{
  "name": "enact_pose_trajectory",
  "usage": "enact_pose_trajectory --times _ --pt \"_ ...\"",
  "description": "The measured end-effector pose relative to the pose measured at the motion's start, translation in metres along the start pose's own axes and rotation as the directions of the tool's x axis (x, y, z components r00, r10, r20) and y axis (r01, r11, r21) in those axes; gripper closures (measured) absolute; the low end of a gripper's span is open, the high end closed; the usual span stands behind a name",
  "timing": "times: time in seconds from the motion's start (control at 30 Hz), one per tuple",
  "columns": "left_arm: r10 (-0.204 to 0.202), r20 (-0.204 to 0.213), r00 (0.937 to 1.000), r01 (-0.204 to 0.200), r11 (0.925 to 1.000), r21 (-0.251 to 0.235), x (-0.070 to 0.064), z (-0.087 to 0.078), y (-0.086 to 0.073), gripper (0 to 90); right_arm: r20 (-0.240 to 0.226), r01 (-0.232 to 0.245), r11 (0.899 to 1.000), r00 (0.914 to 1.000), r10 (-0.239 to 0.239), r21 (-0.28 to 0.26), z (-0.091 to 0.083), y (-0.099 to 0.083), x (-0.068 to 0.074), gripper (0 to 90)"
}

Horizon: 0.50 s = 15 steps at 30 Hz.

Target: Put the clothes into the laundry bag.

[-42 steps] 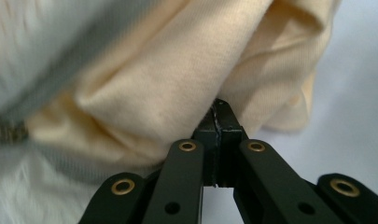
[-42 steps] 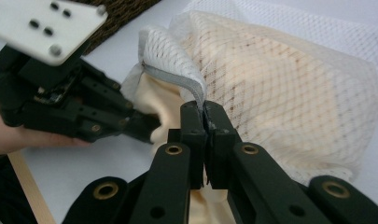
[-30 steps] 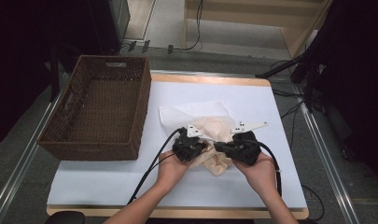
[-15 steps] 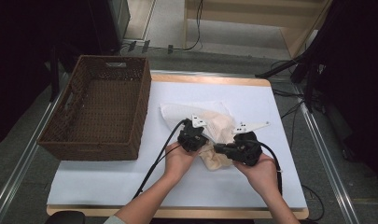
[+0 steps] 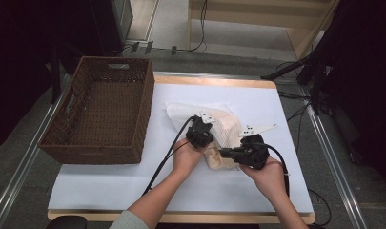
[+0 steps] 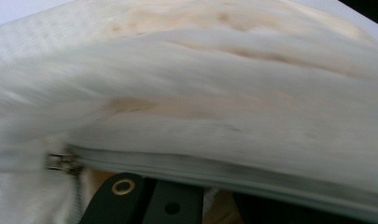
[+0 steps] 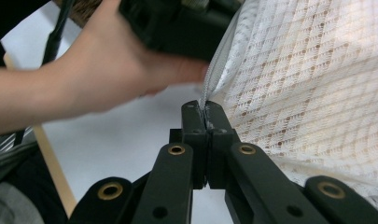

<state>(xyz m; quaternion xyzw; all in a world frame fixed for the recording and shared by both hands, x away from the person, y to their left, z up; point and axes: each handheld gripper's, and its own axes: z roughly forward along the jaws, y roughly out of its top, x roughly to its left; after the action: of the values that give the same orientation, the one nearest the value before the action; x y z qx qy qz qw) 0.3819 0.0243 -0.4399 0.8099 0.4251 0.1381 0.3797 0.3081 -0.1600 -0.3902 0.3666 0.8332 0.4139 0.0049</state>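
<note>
A white mesh laundry bag [image 5: 226, 125] with something beige inside lies on the white table cover [image 5: 128, 188]. My right gripper [image 5: 223, 152] points left at the bag's near end. In the right gripper view its jaws are shut [image 7: 205, 116] on the bag's zipper edge [image 7: 214, 70]. My left gripper [image 5: 208, 137] presses against the bag's left side. In the left gripper view the bag [image 6: 214, 93] lies over the jaws; the zipper runs across, with its slider [image 6: 60, 162] at the left. The left jaw tips are hidden under the fabric.
A large brown wicker basket [image 5: 147, 107] stands at the left of the table, close to the bag. Black cables trail from both grippers toward the near edge. The table's wooden rim [image 5: 214, 81] runs along the back.
My left gripper has moved away from me along the bag's left side. The right gripper has held its place on the bag's near end.
</note>
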Motion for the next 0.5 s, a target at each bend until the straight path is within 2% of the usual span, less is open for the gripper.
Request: enact_pose_trajectory --times 0.1,0.17,0.23,0.27,0.33,0.4,0.5 --pt "-0.019 -0.026 0.9995 0.020 0.9997 0.012 0.011 0.006 0.005 90.0 -0.027 0.006 1.000 0.9996 -0.006 0.011 -0.002 -0.002 0.000 90.0" --pt "-0.021 -0.022 0.9995 0.021 0.9997 0.014 0.016 0.008 0.007 90.0 -0.051 0.021 1.000 0.9985 -0.020 0.021 -0.003 -0.004 0.002 90.0" --pt "-0.007 -0.028 0.9996 0.007 0.9997 0.024 0.014 0.011 0.009 90.0 -0.058 0.015 1.000 0.9982 -0.013 0.026 -0.003 -0.004 0.002 90.0" --pt "-0.014 -0.014 0.9998 0.014 0.9996 0.023 0.014 0.012 0.009 90.0 -0.067 0.013 1.000 0.9977 -0.012 0.026 -0.003 -0.004 0.001 90.0" --pt "-0.037 0.017 0.9992 0.036 0.9990 0.025 0.015 0.010 0.008 90.0 -0.041 0.019 1.000 0.9990 -0.018 0.018 -0.004 -0.004 0.001 90.0" --pt "-0.024 0.041 0.9989 0.023 0.9993 0.029 0.017 0.005 0.008 90.0 0.015 0.020 1.000 0.9997 -0.020 0.002 -0.006 -0.004 0.000 90.0" --pt "0.008 0.086 0.9963 -0.011 0.9994 0.033 0.018 -0.009 0.006 90.0 0.044 -0.005 1.000 0.9990 0.006 -0.030 -0.009 -0.003 -0.005 90.0"
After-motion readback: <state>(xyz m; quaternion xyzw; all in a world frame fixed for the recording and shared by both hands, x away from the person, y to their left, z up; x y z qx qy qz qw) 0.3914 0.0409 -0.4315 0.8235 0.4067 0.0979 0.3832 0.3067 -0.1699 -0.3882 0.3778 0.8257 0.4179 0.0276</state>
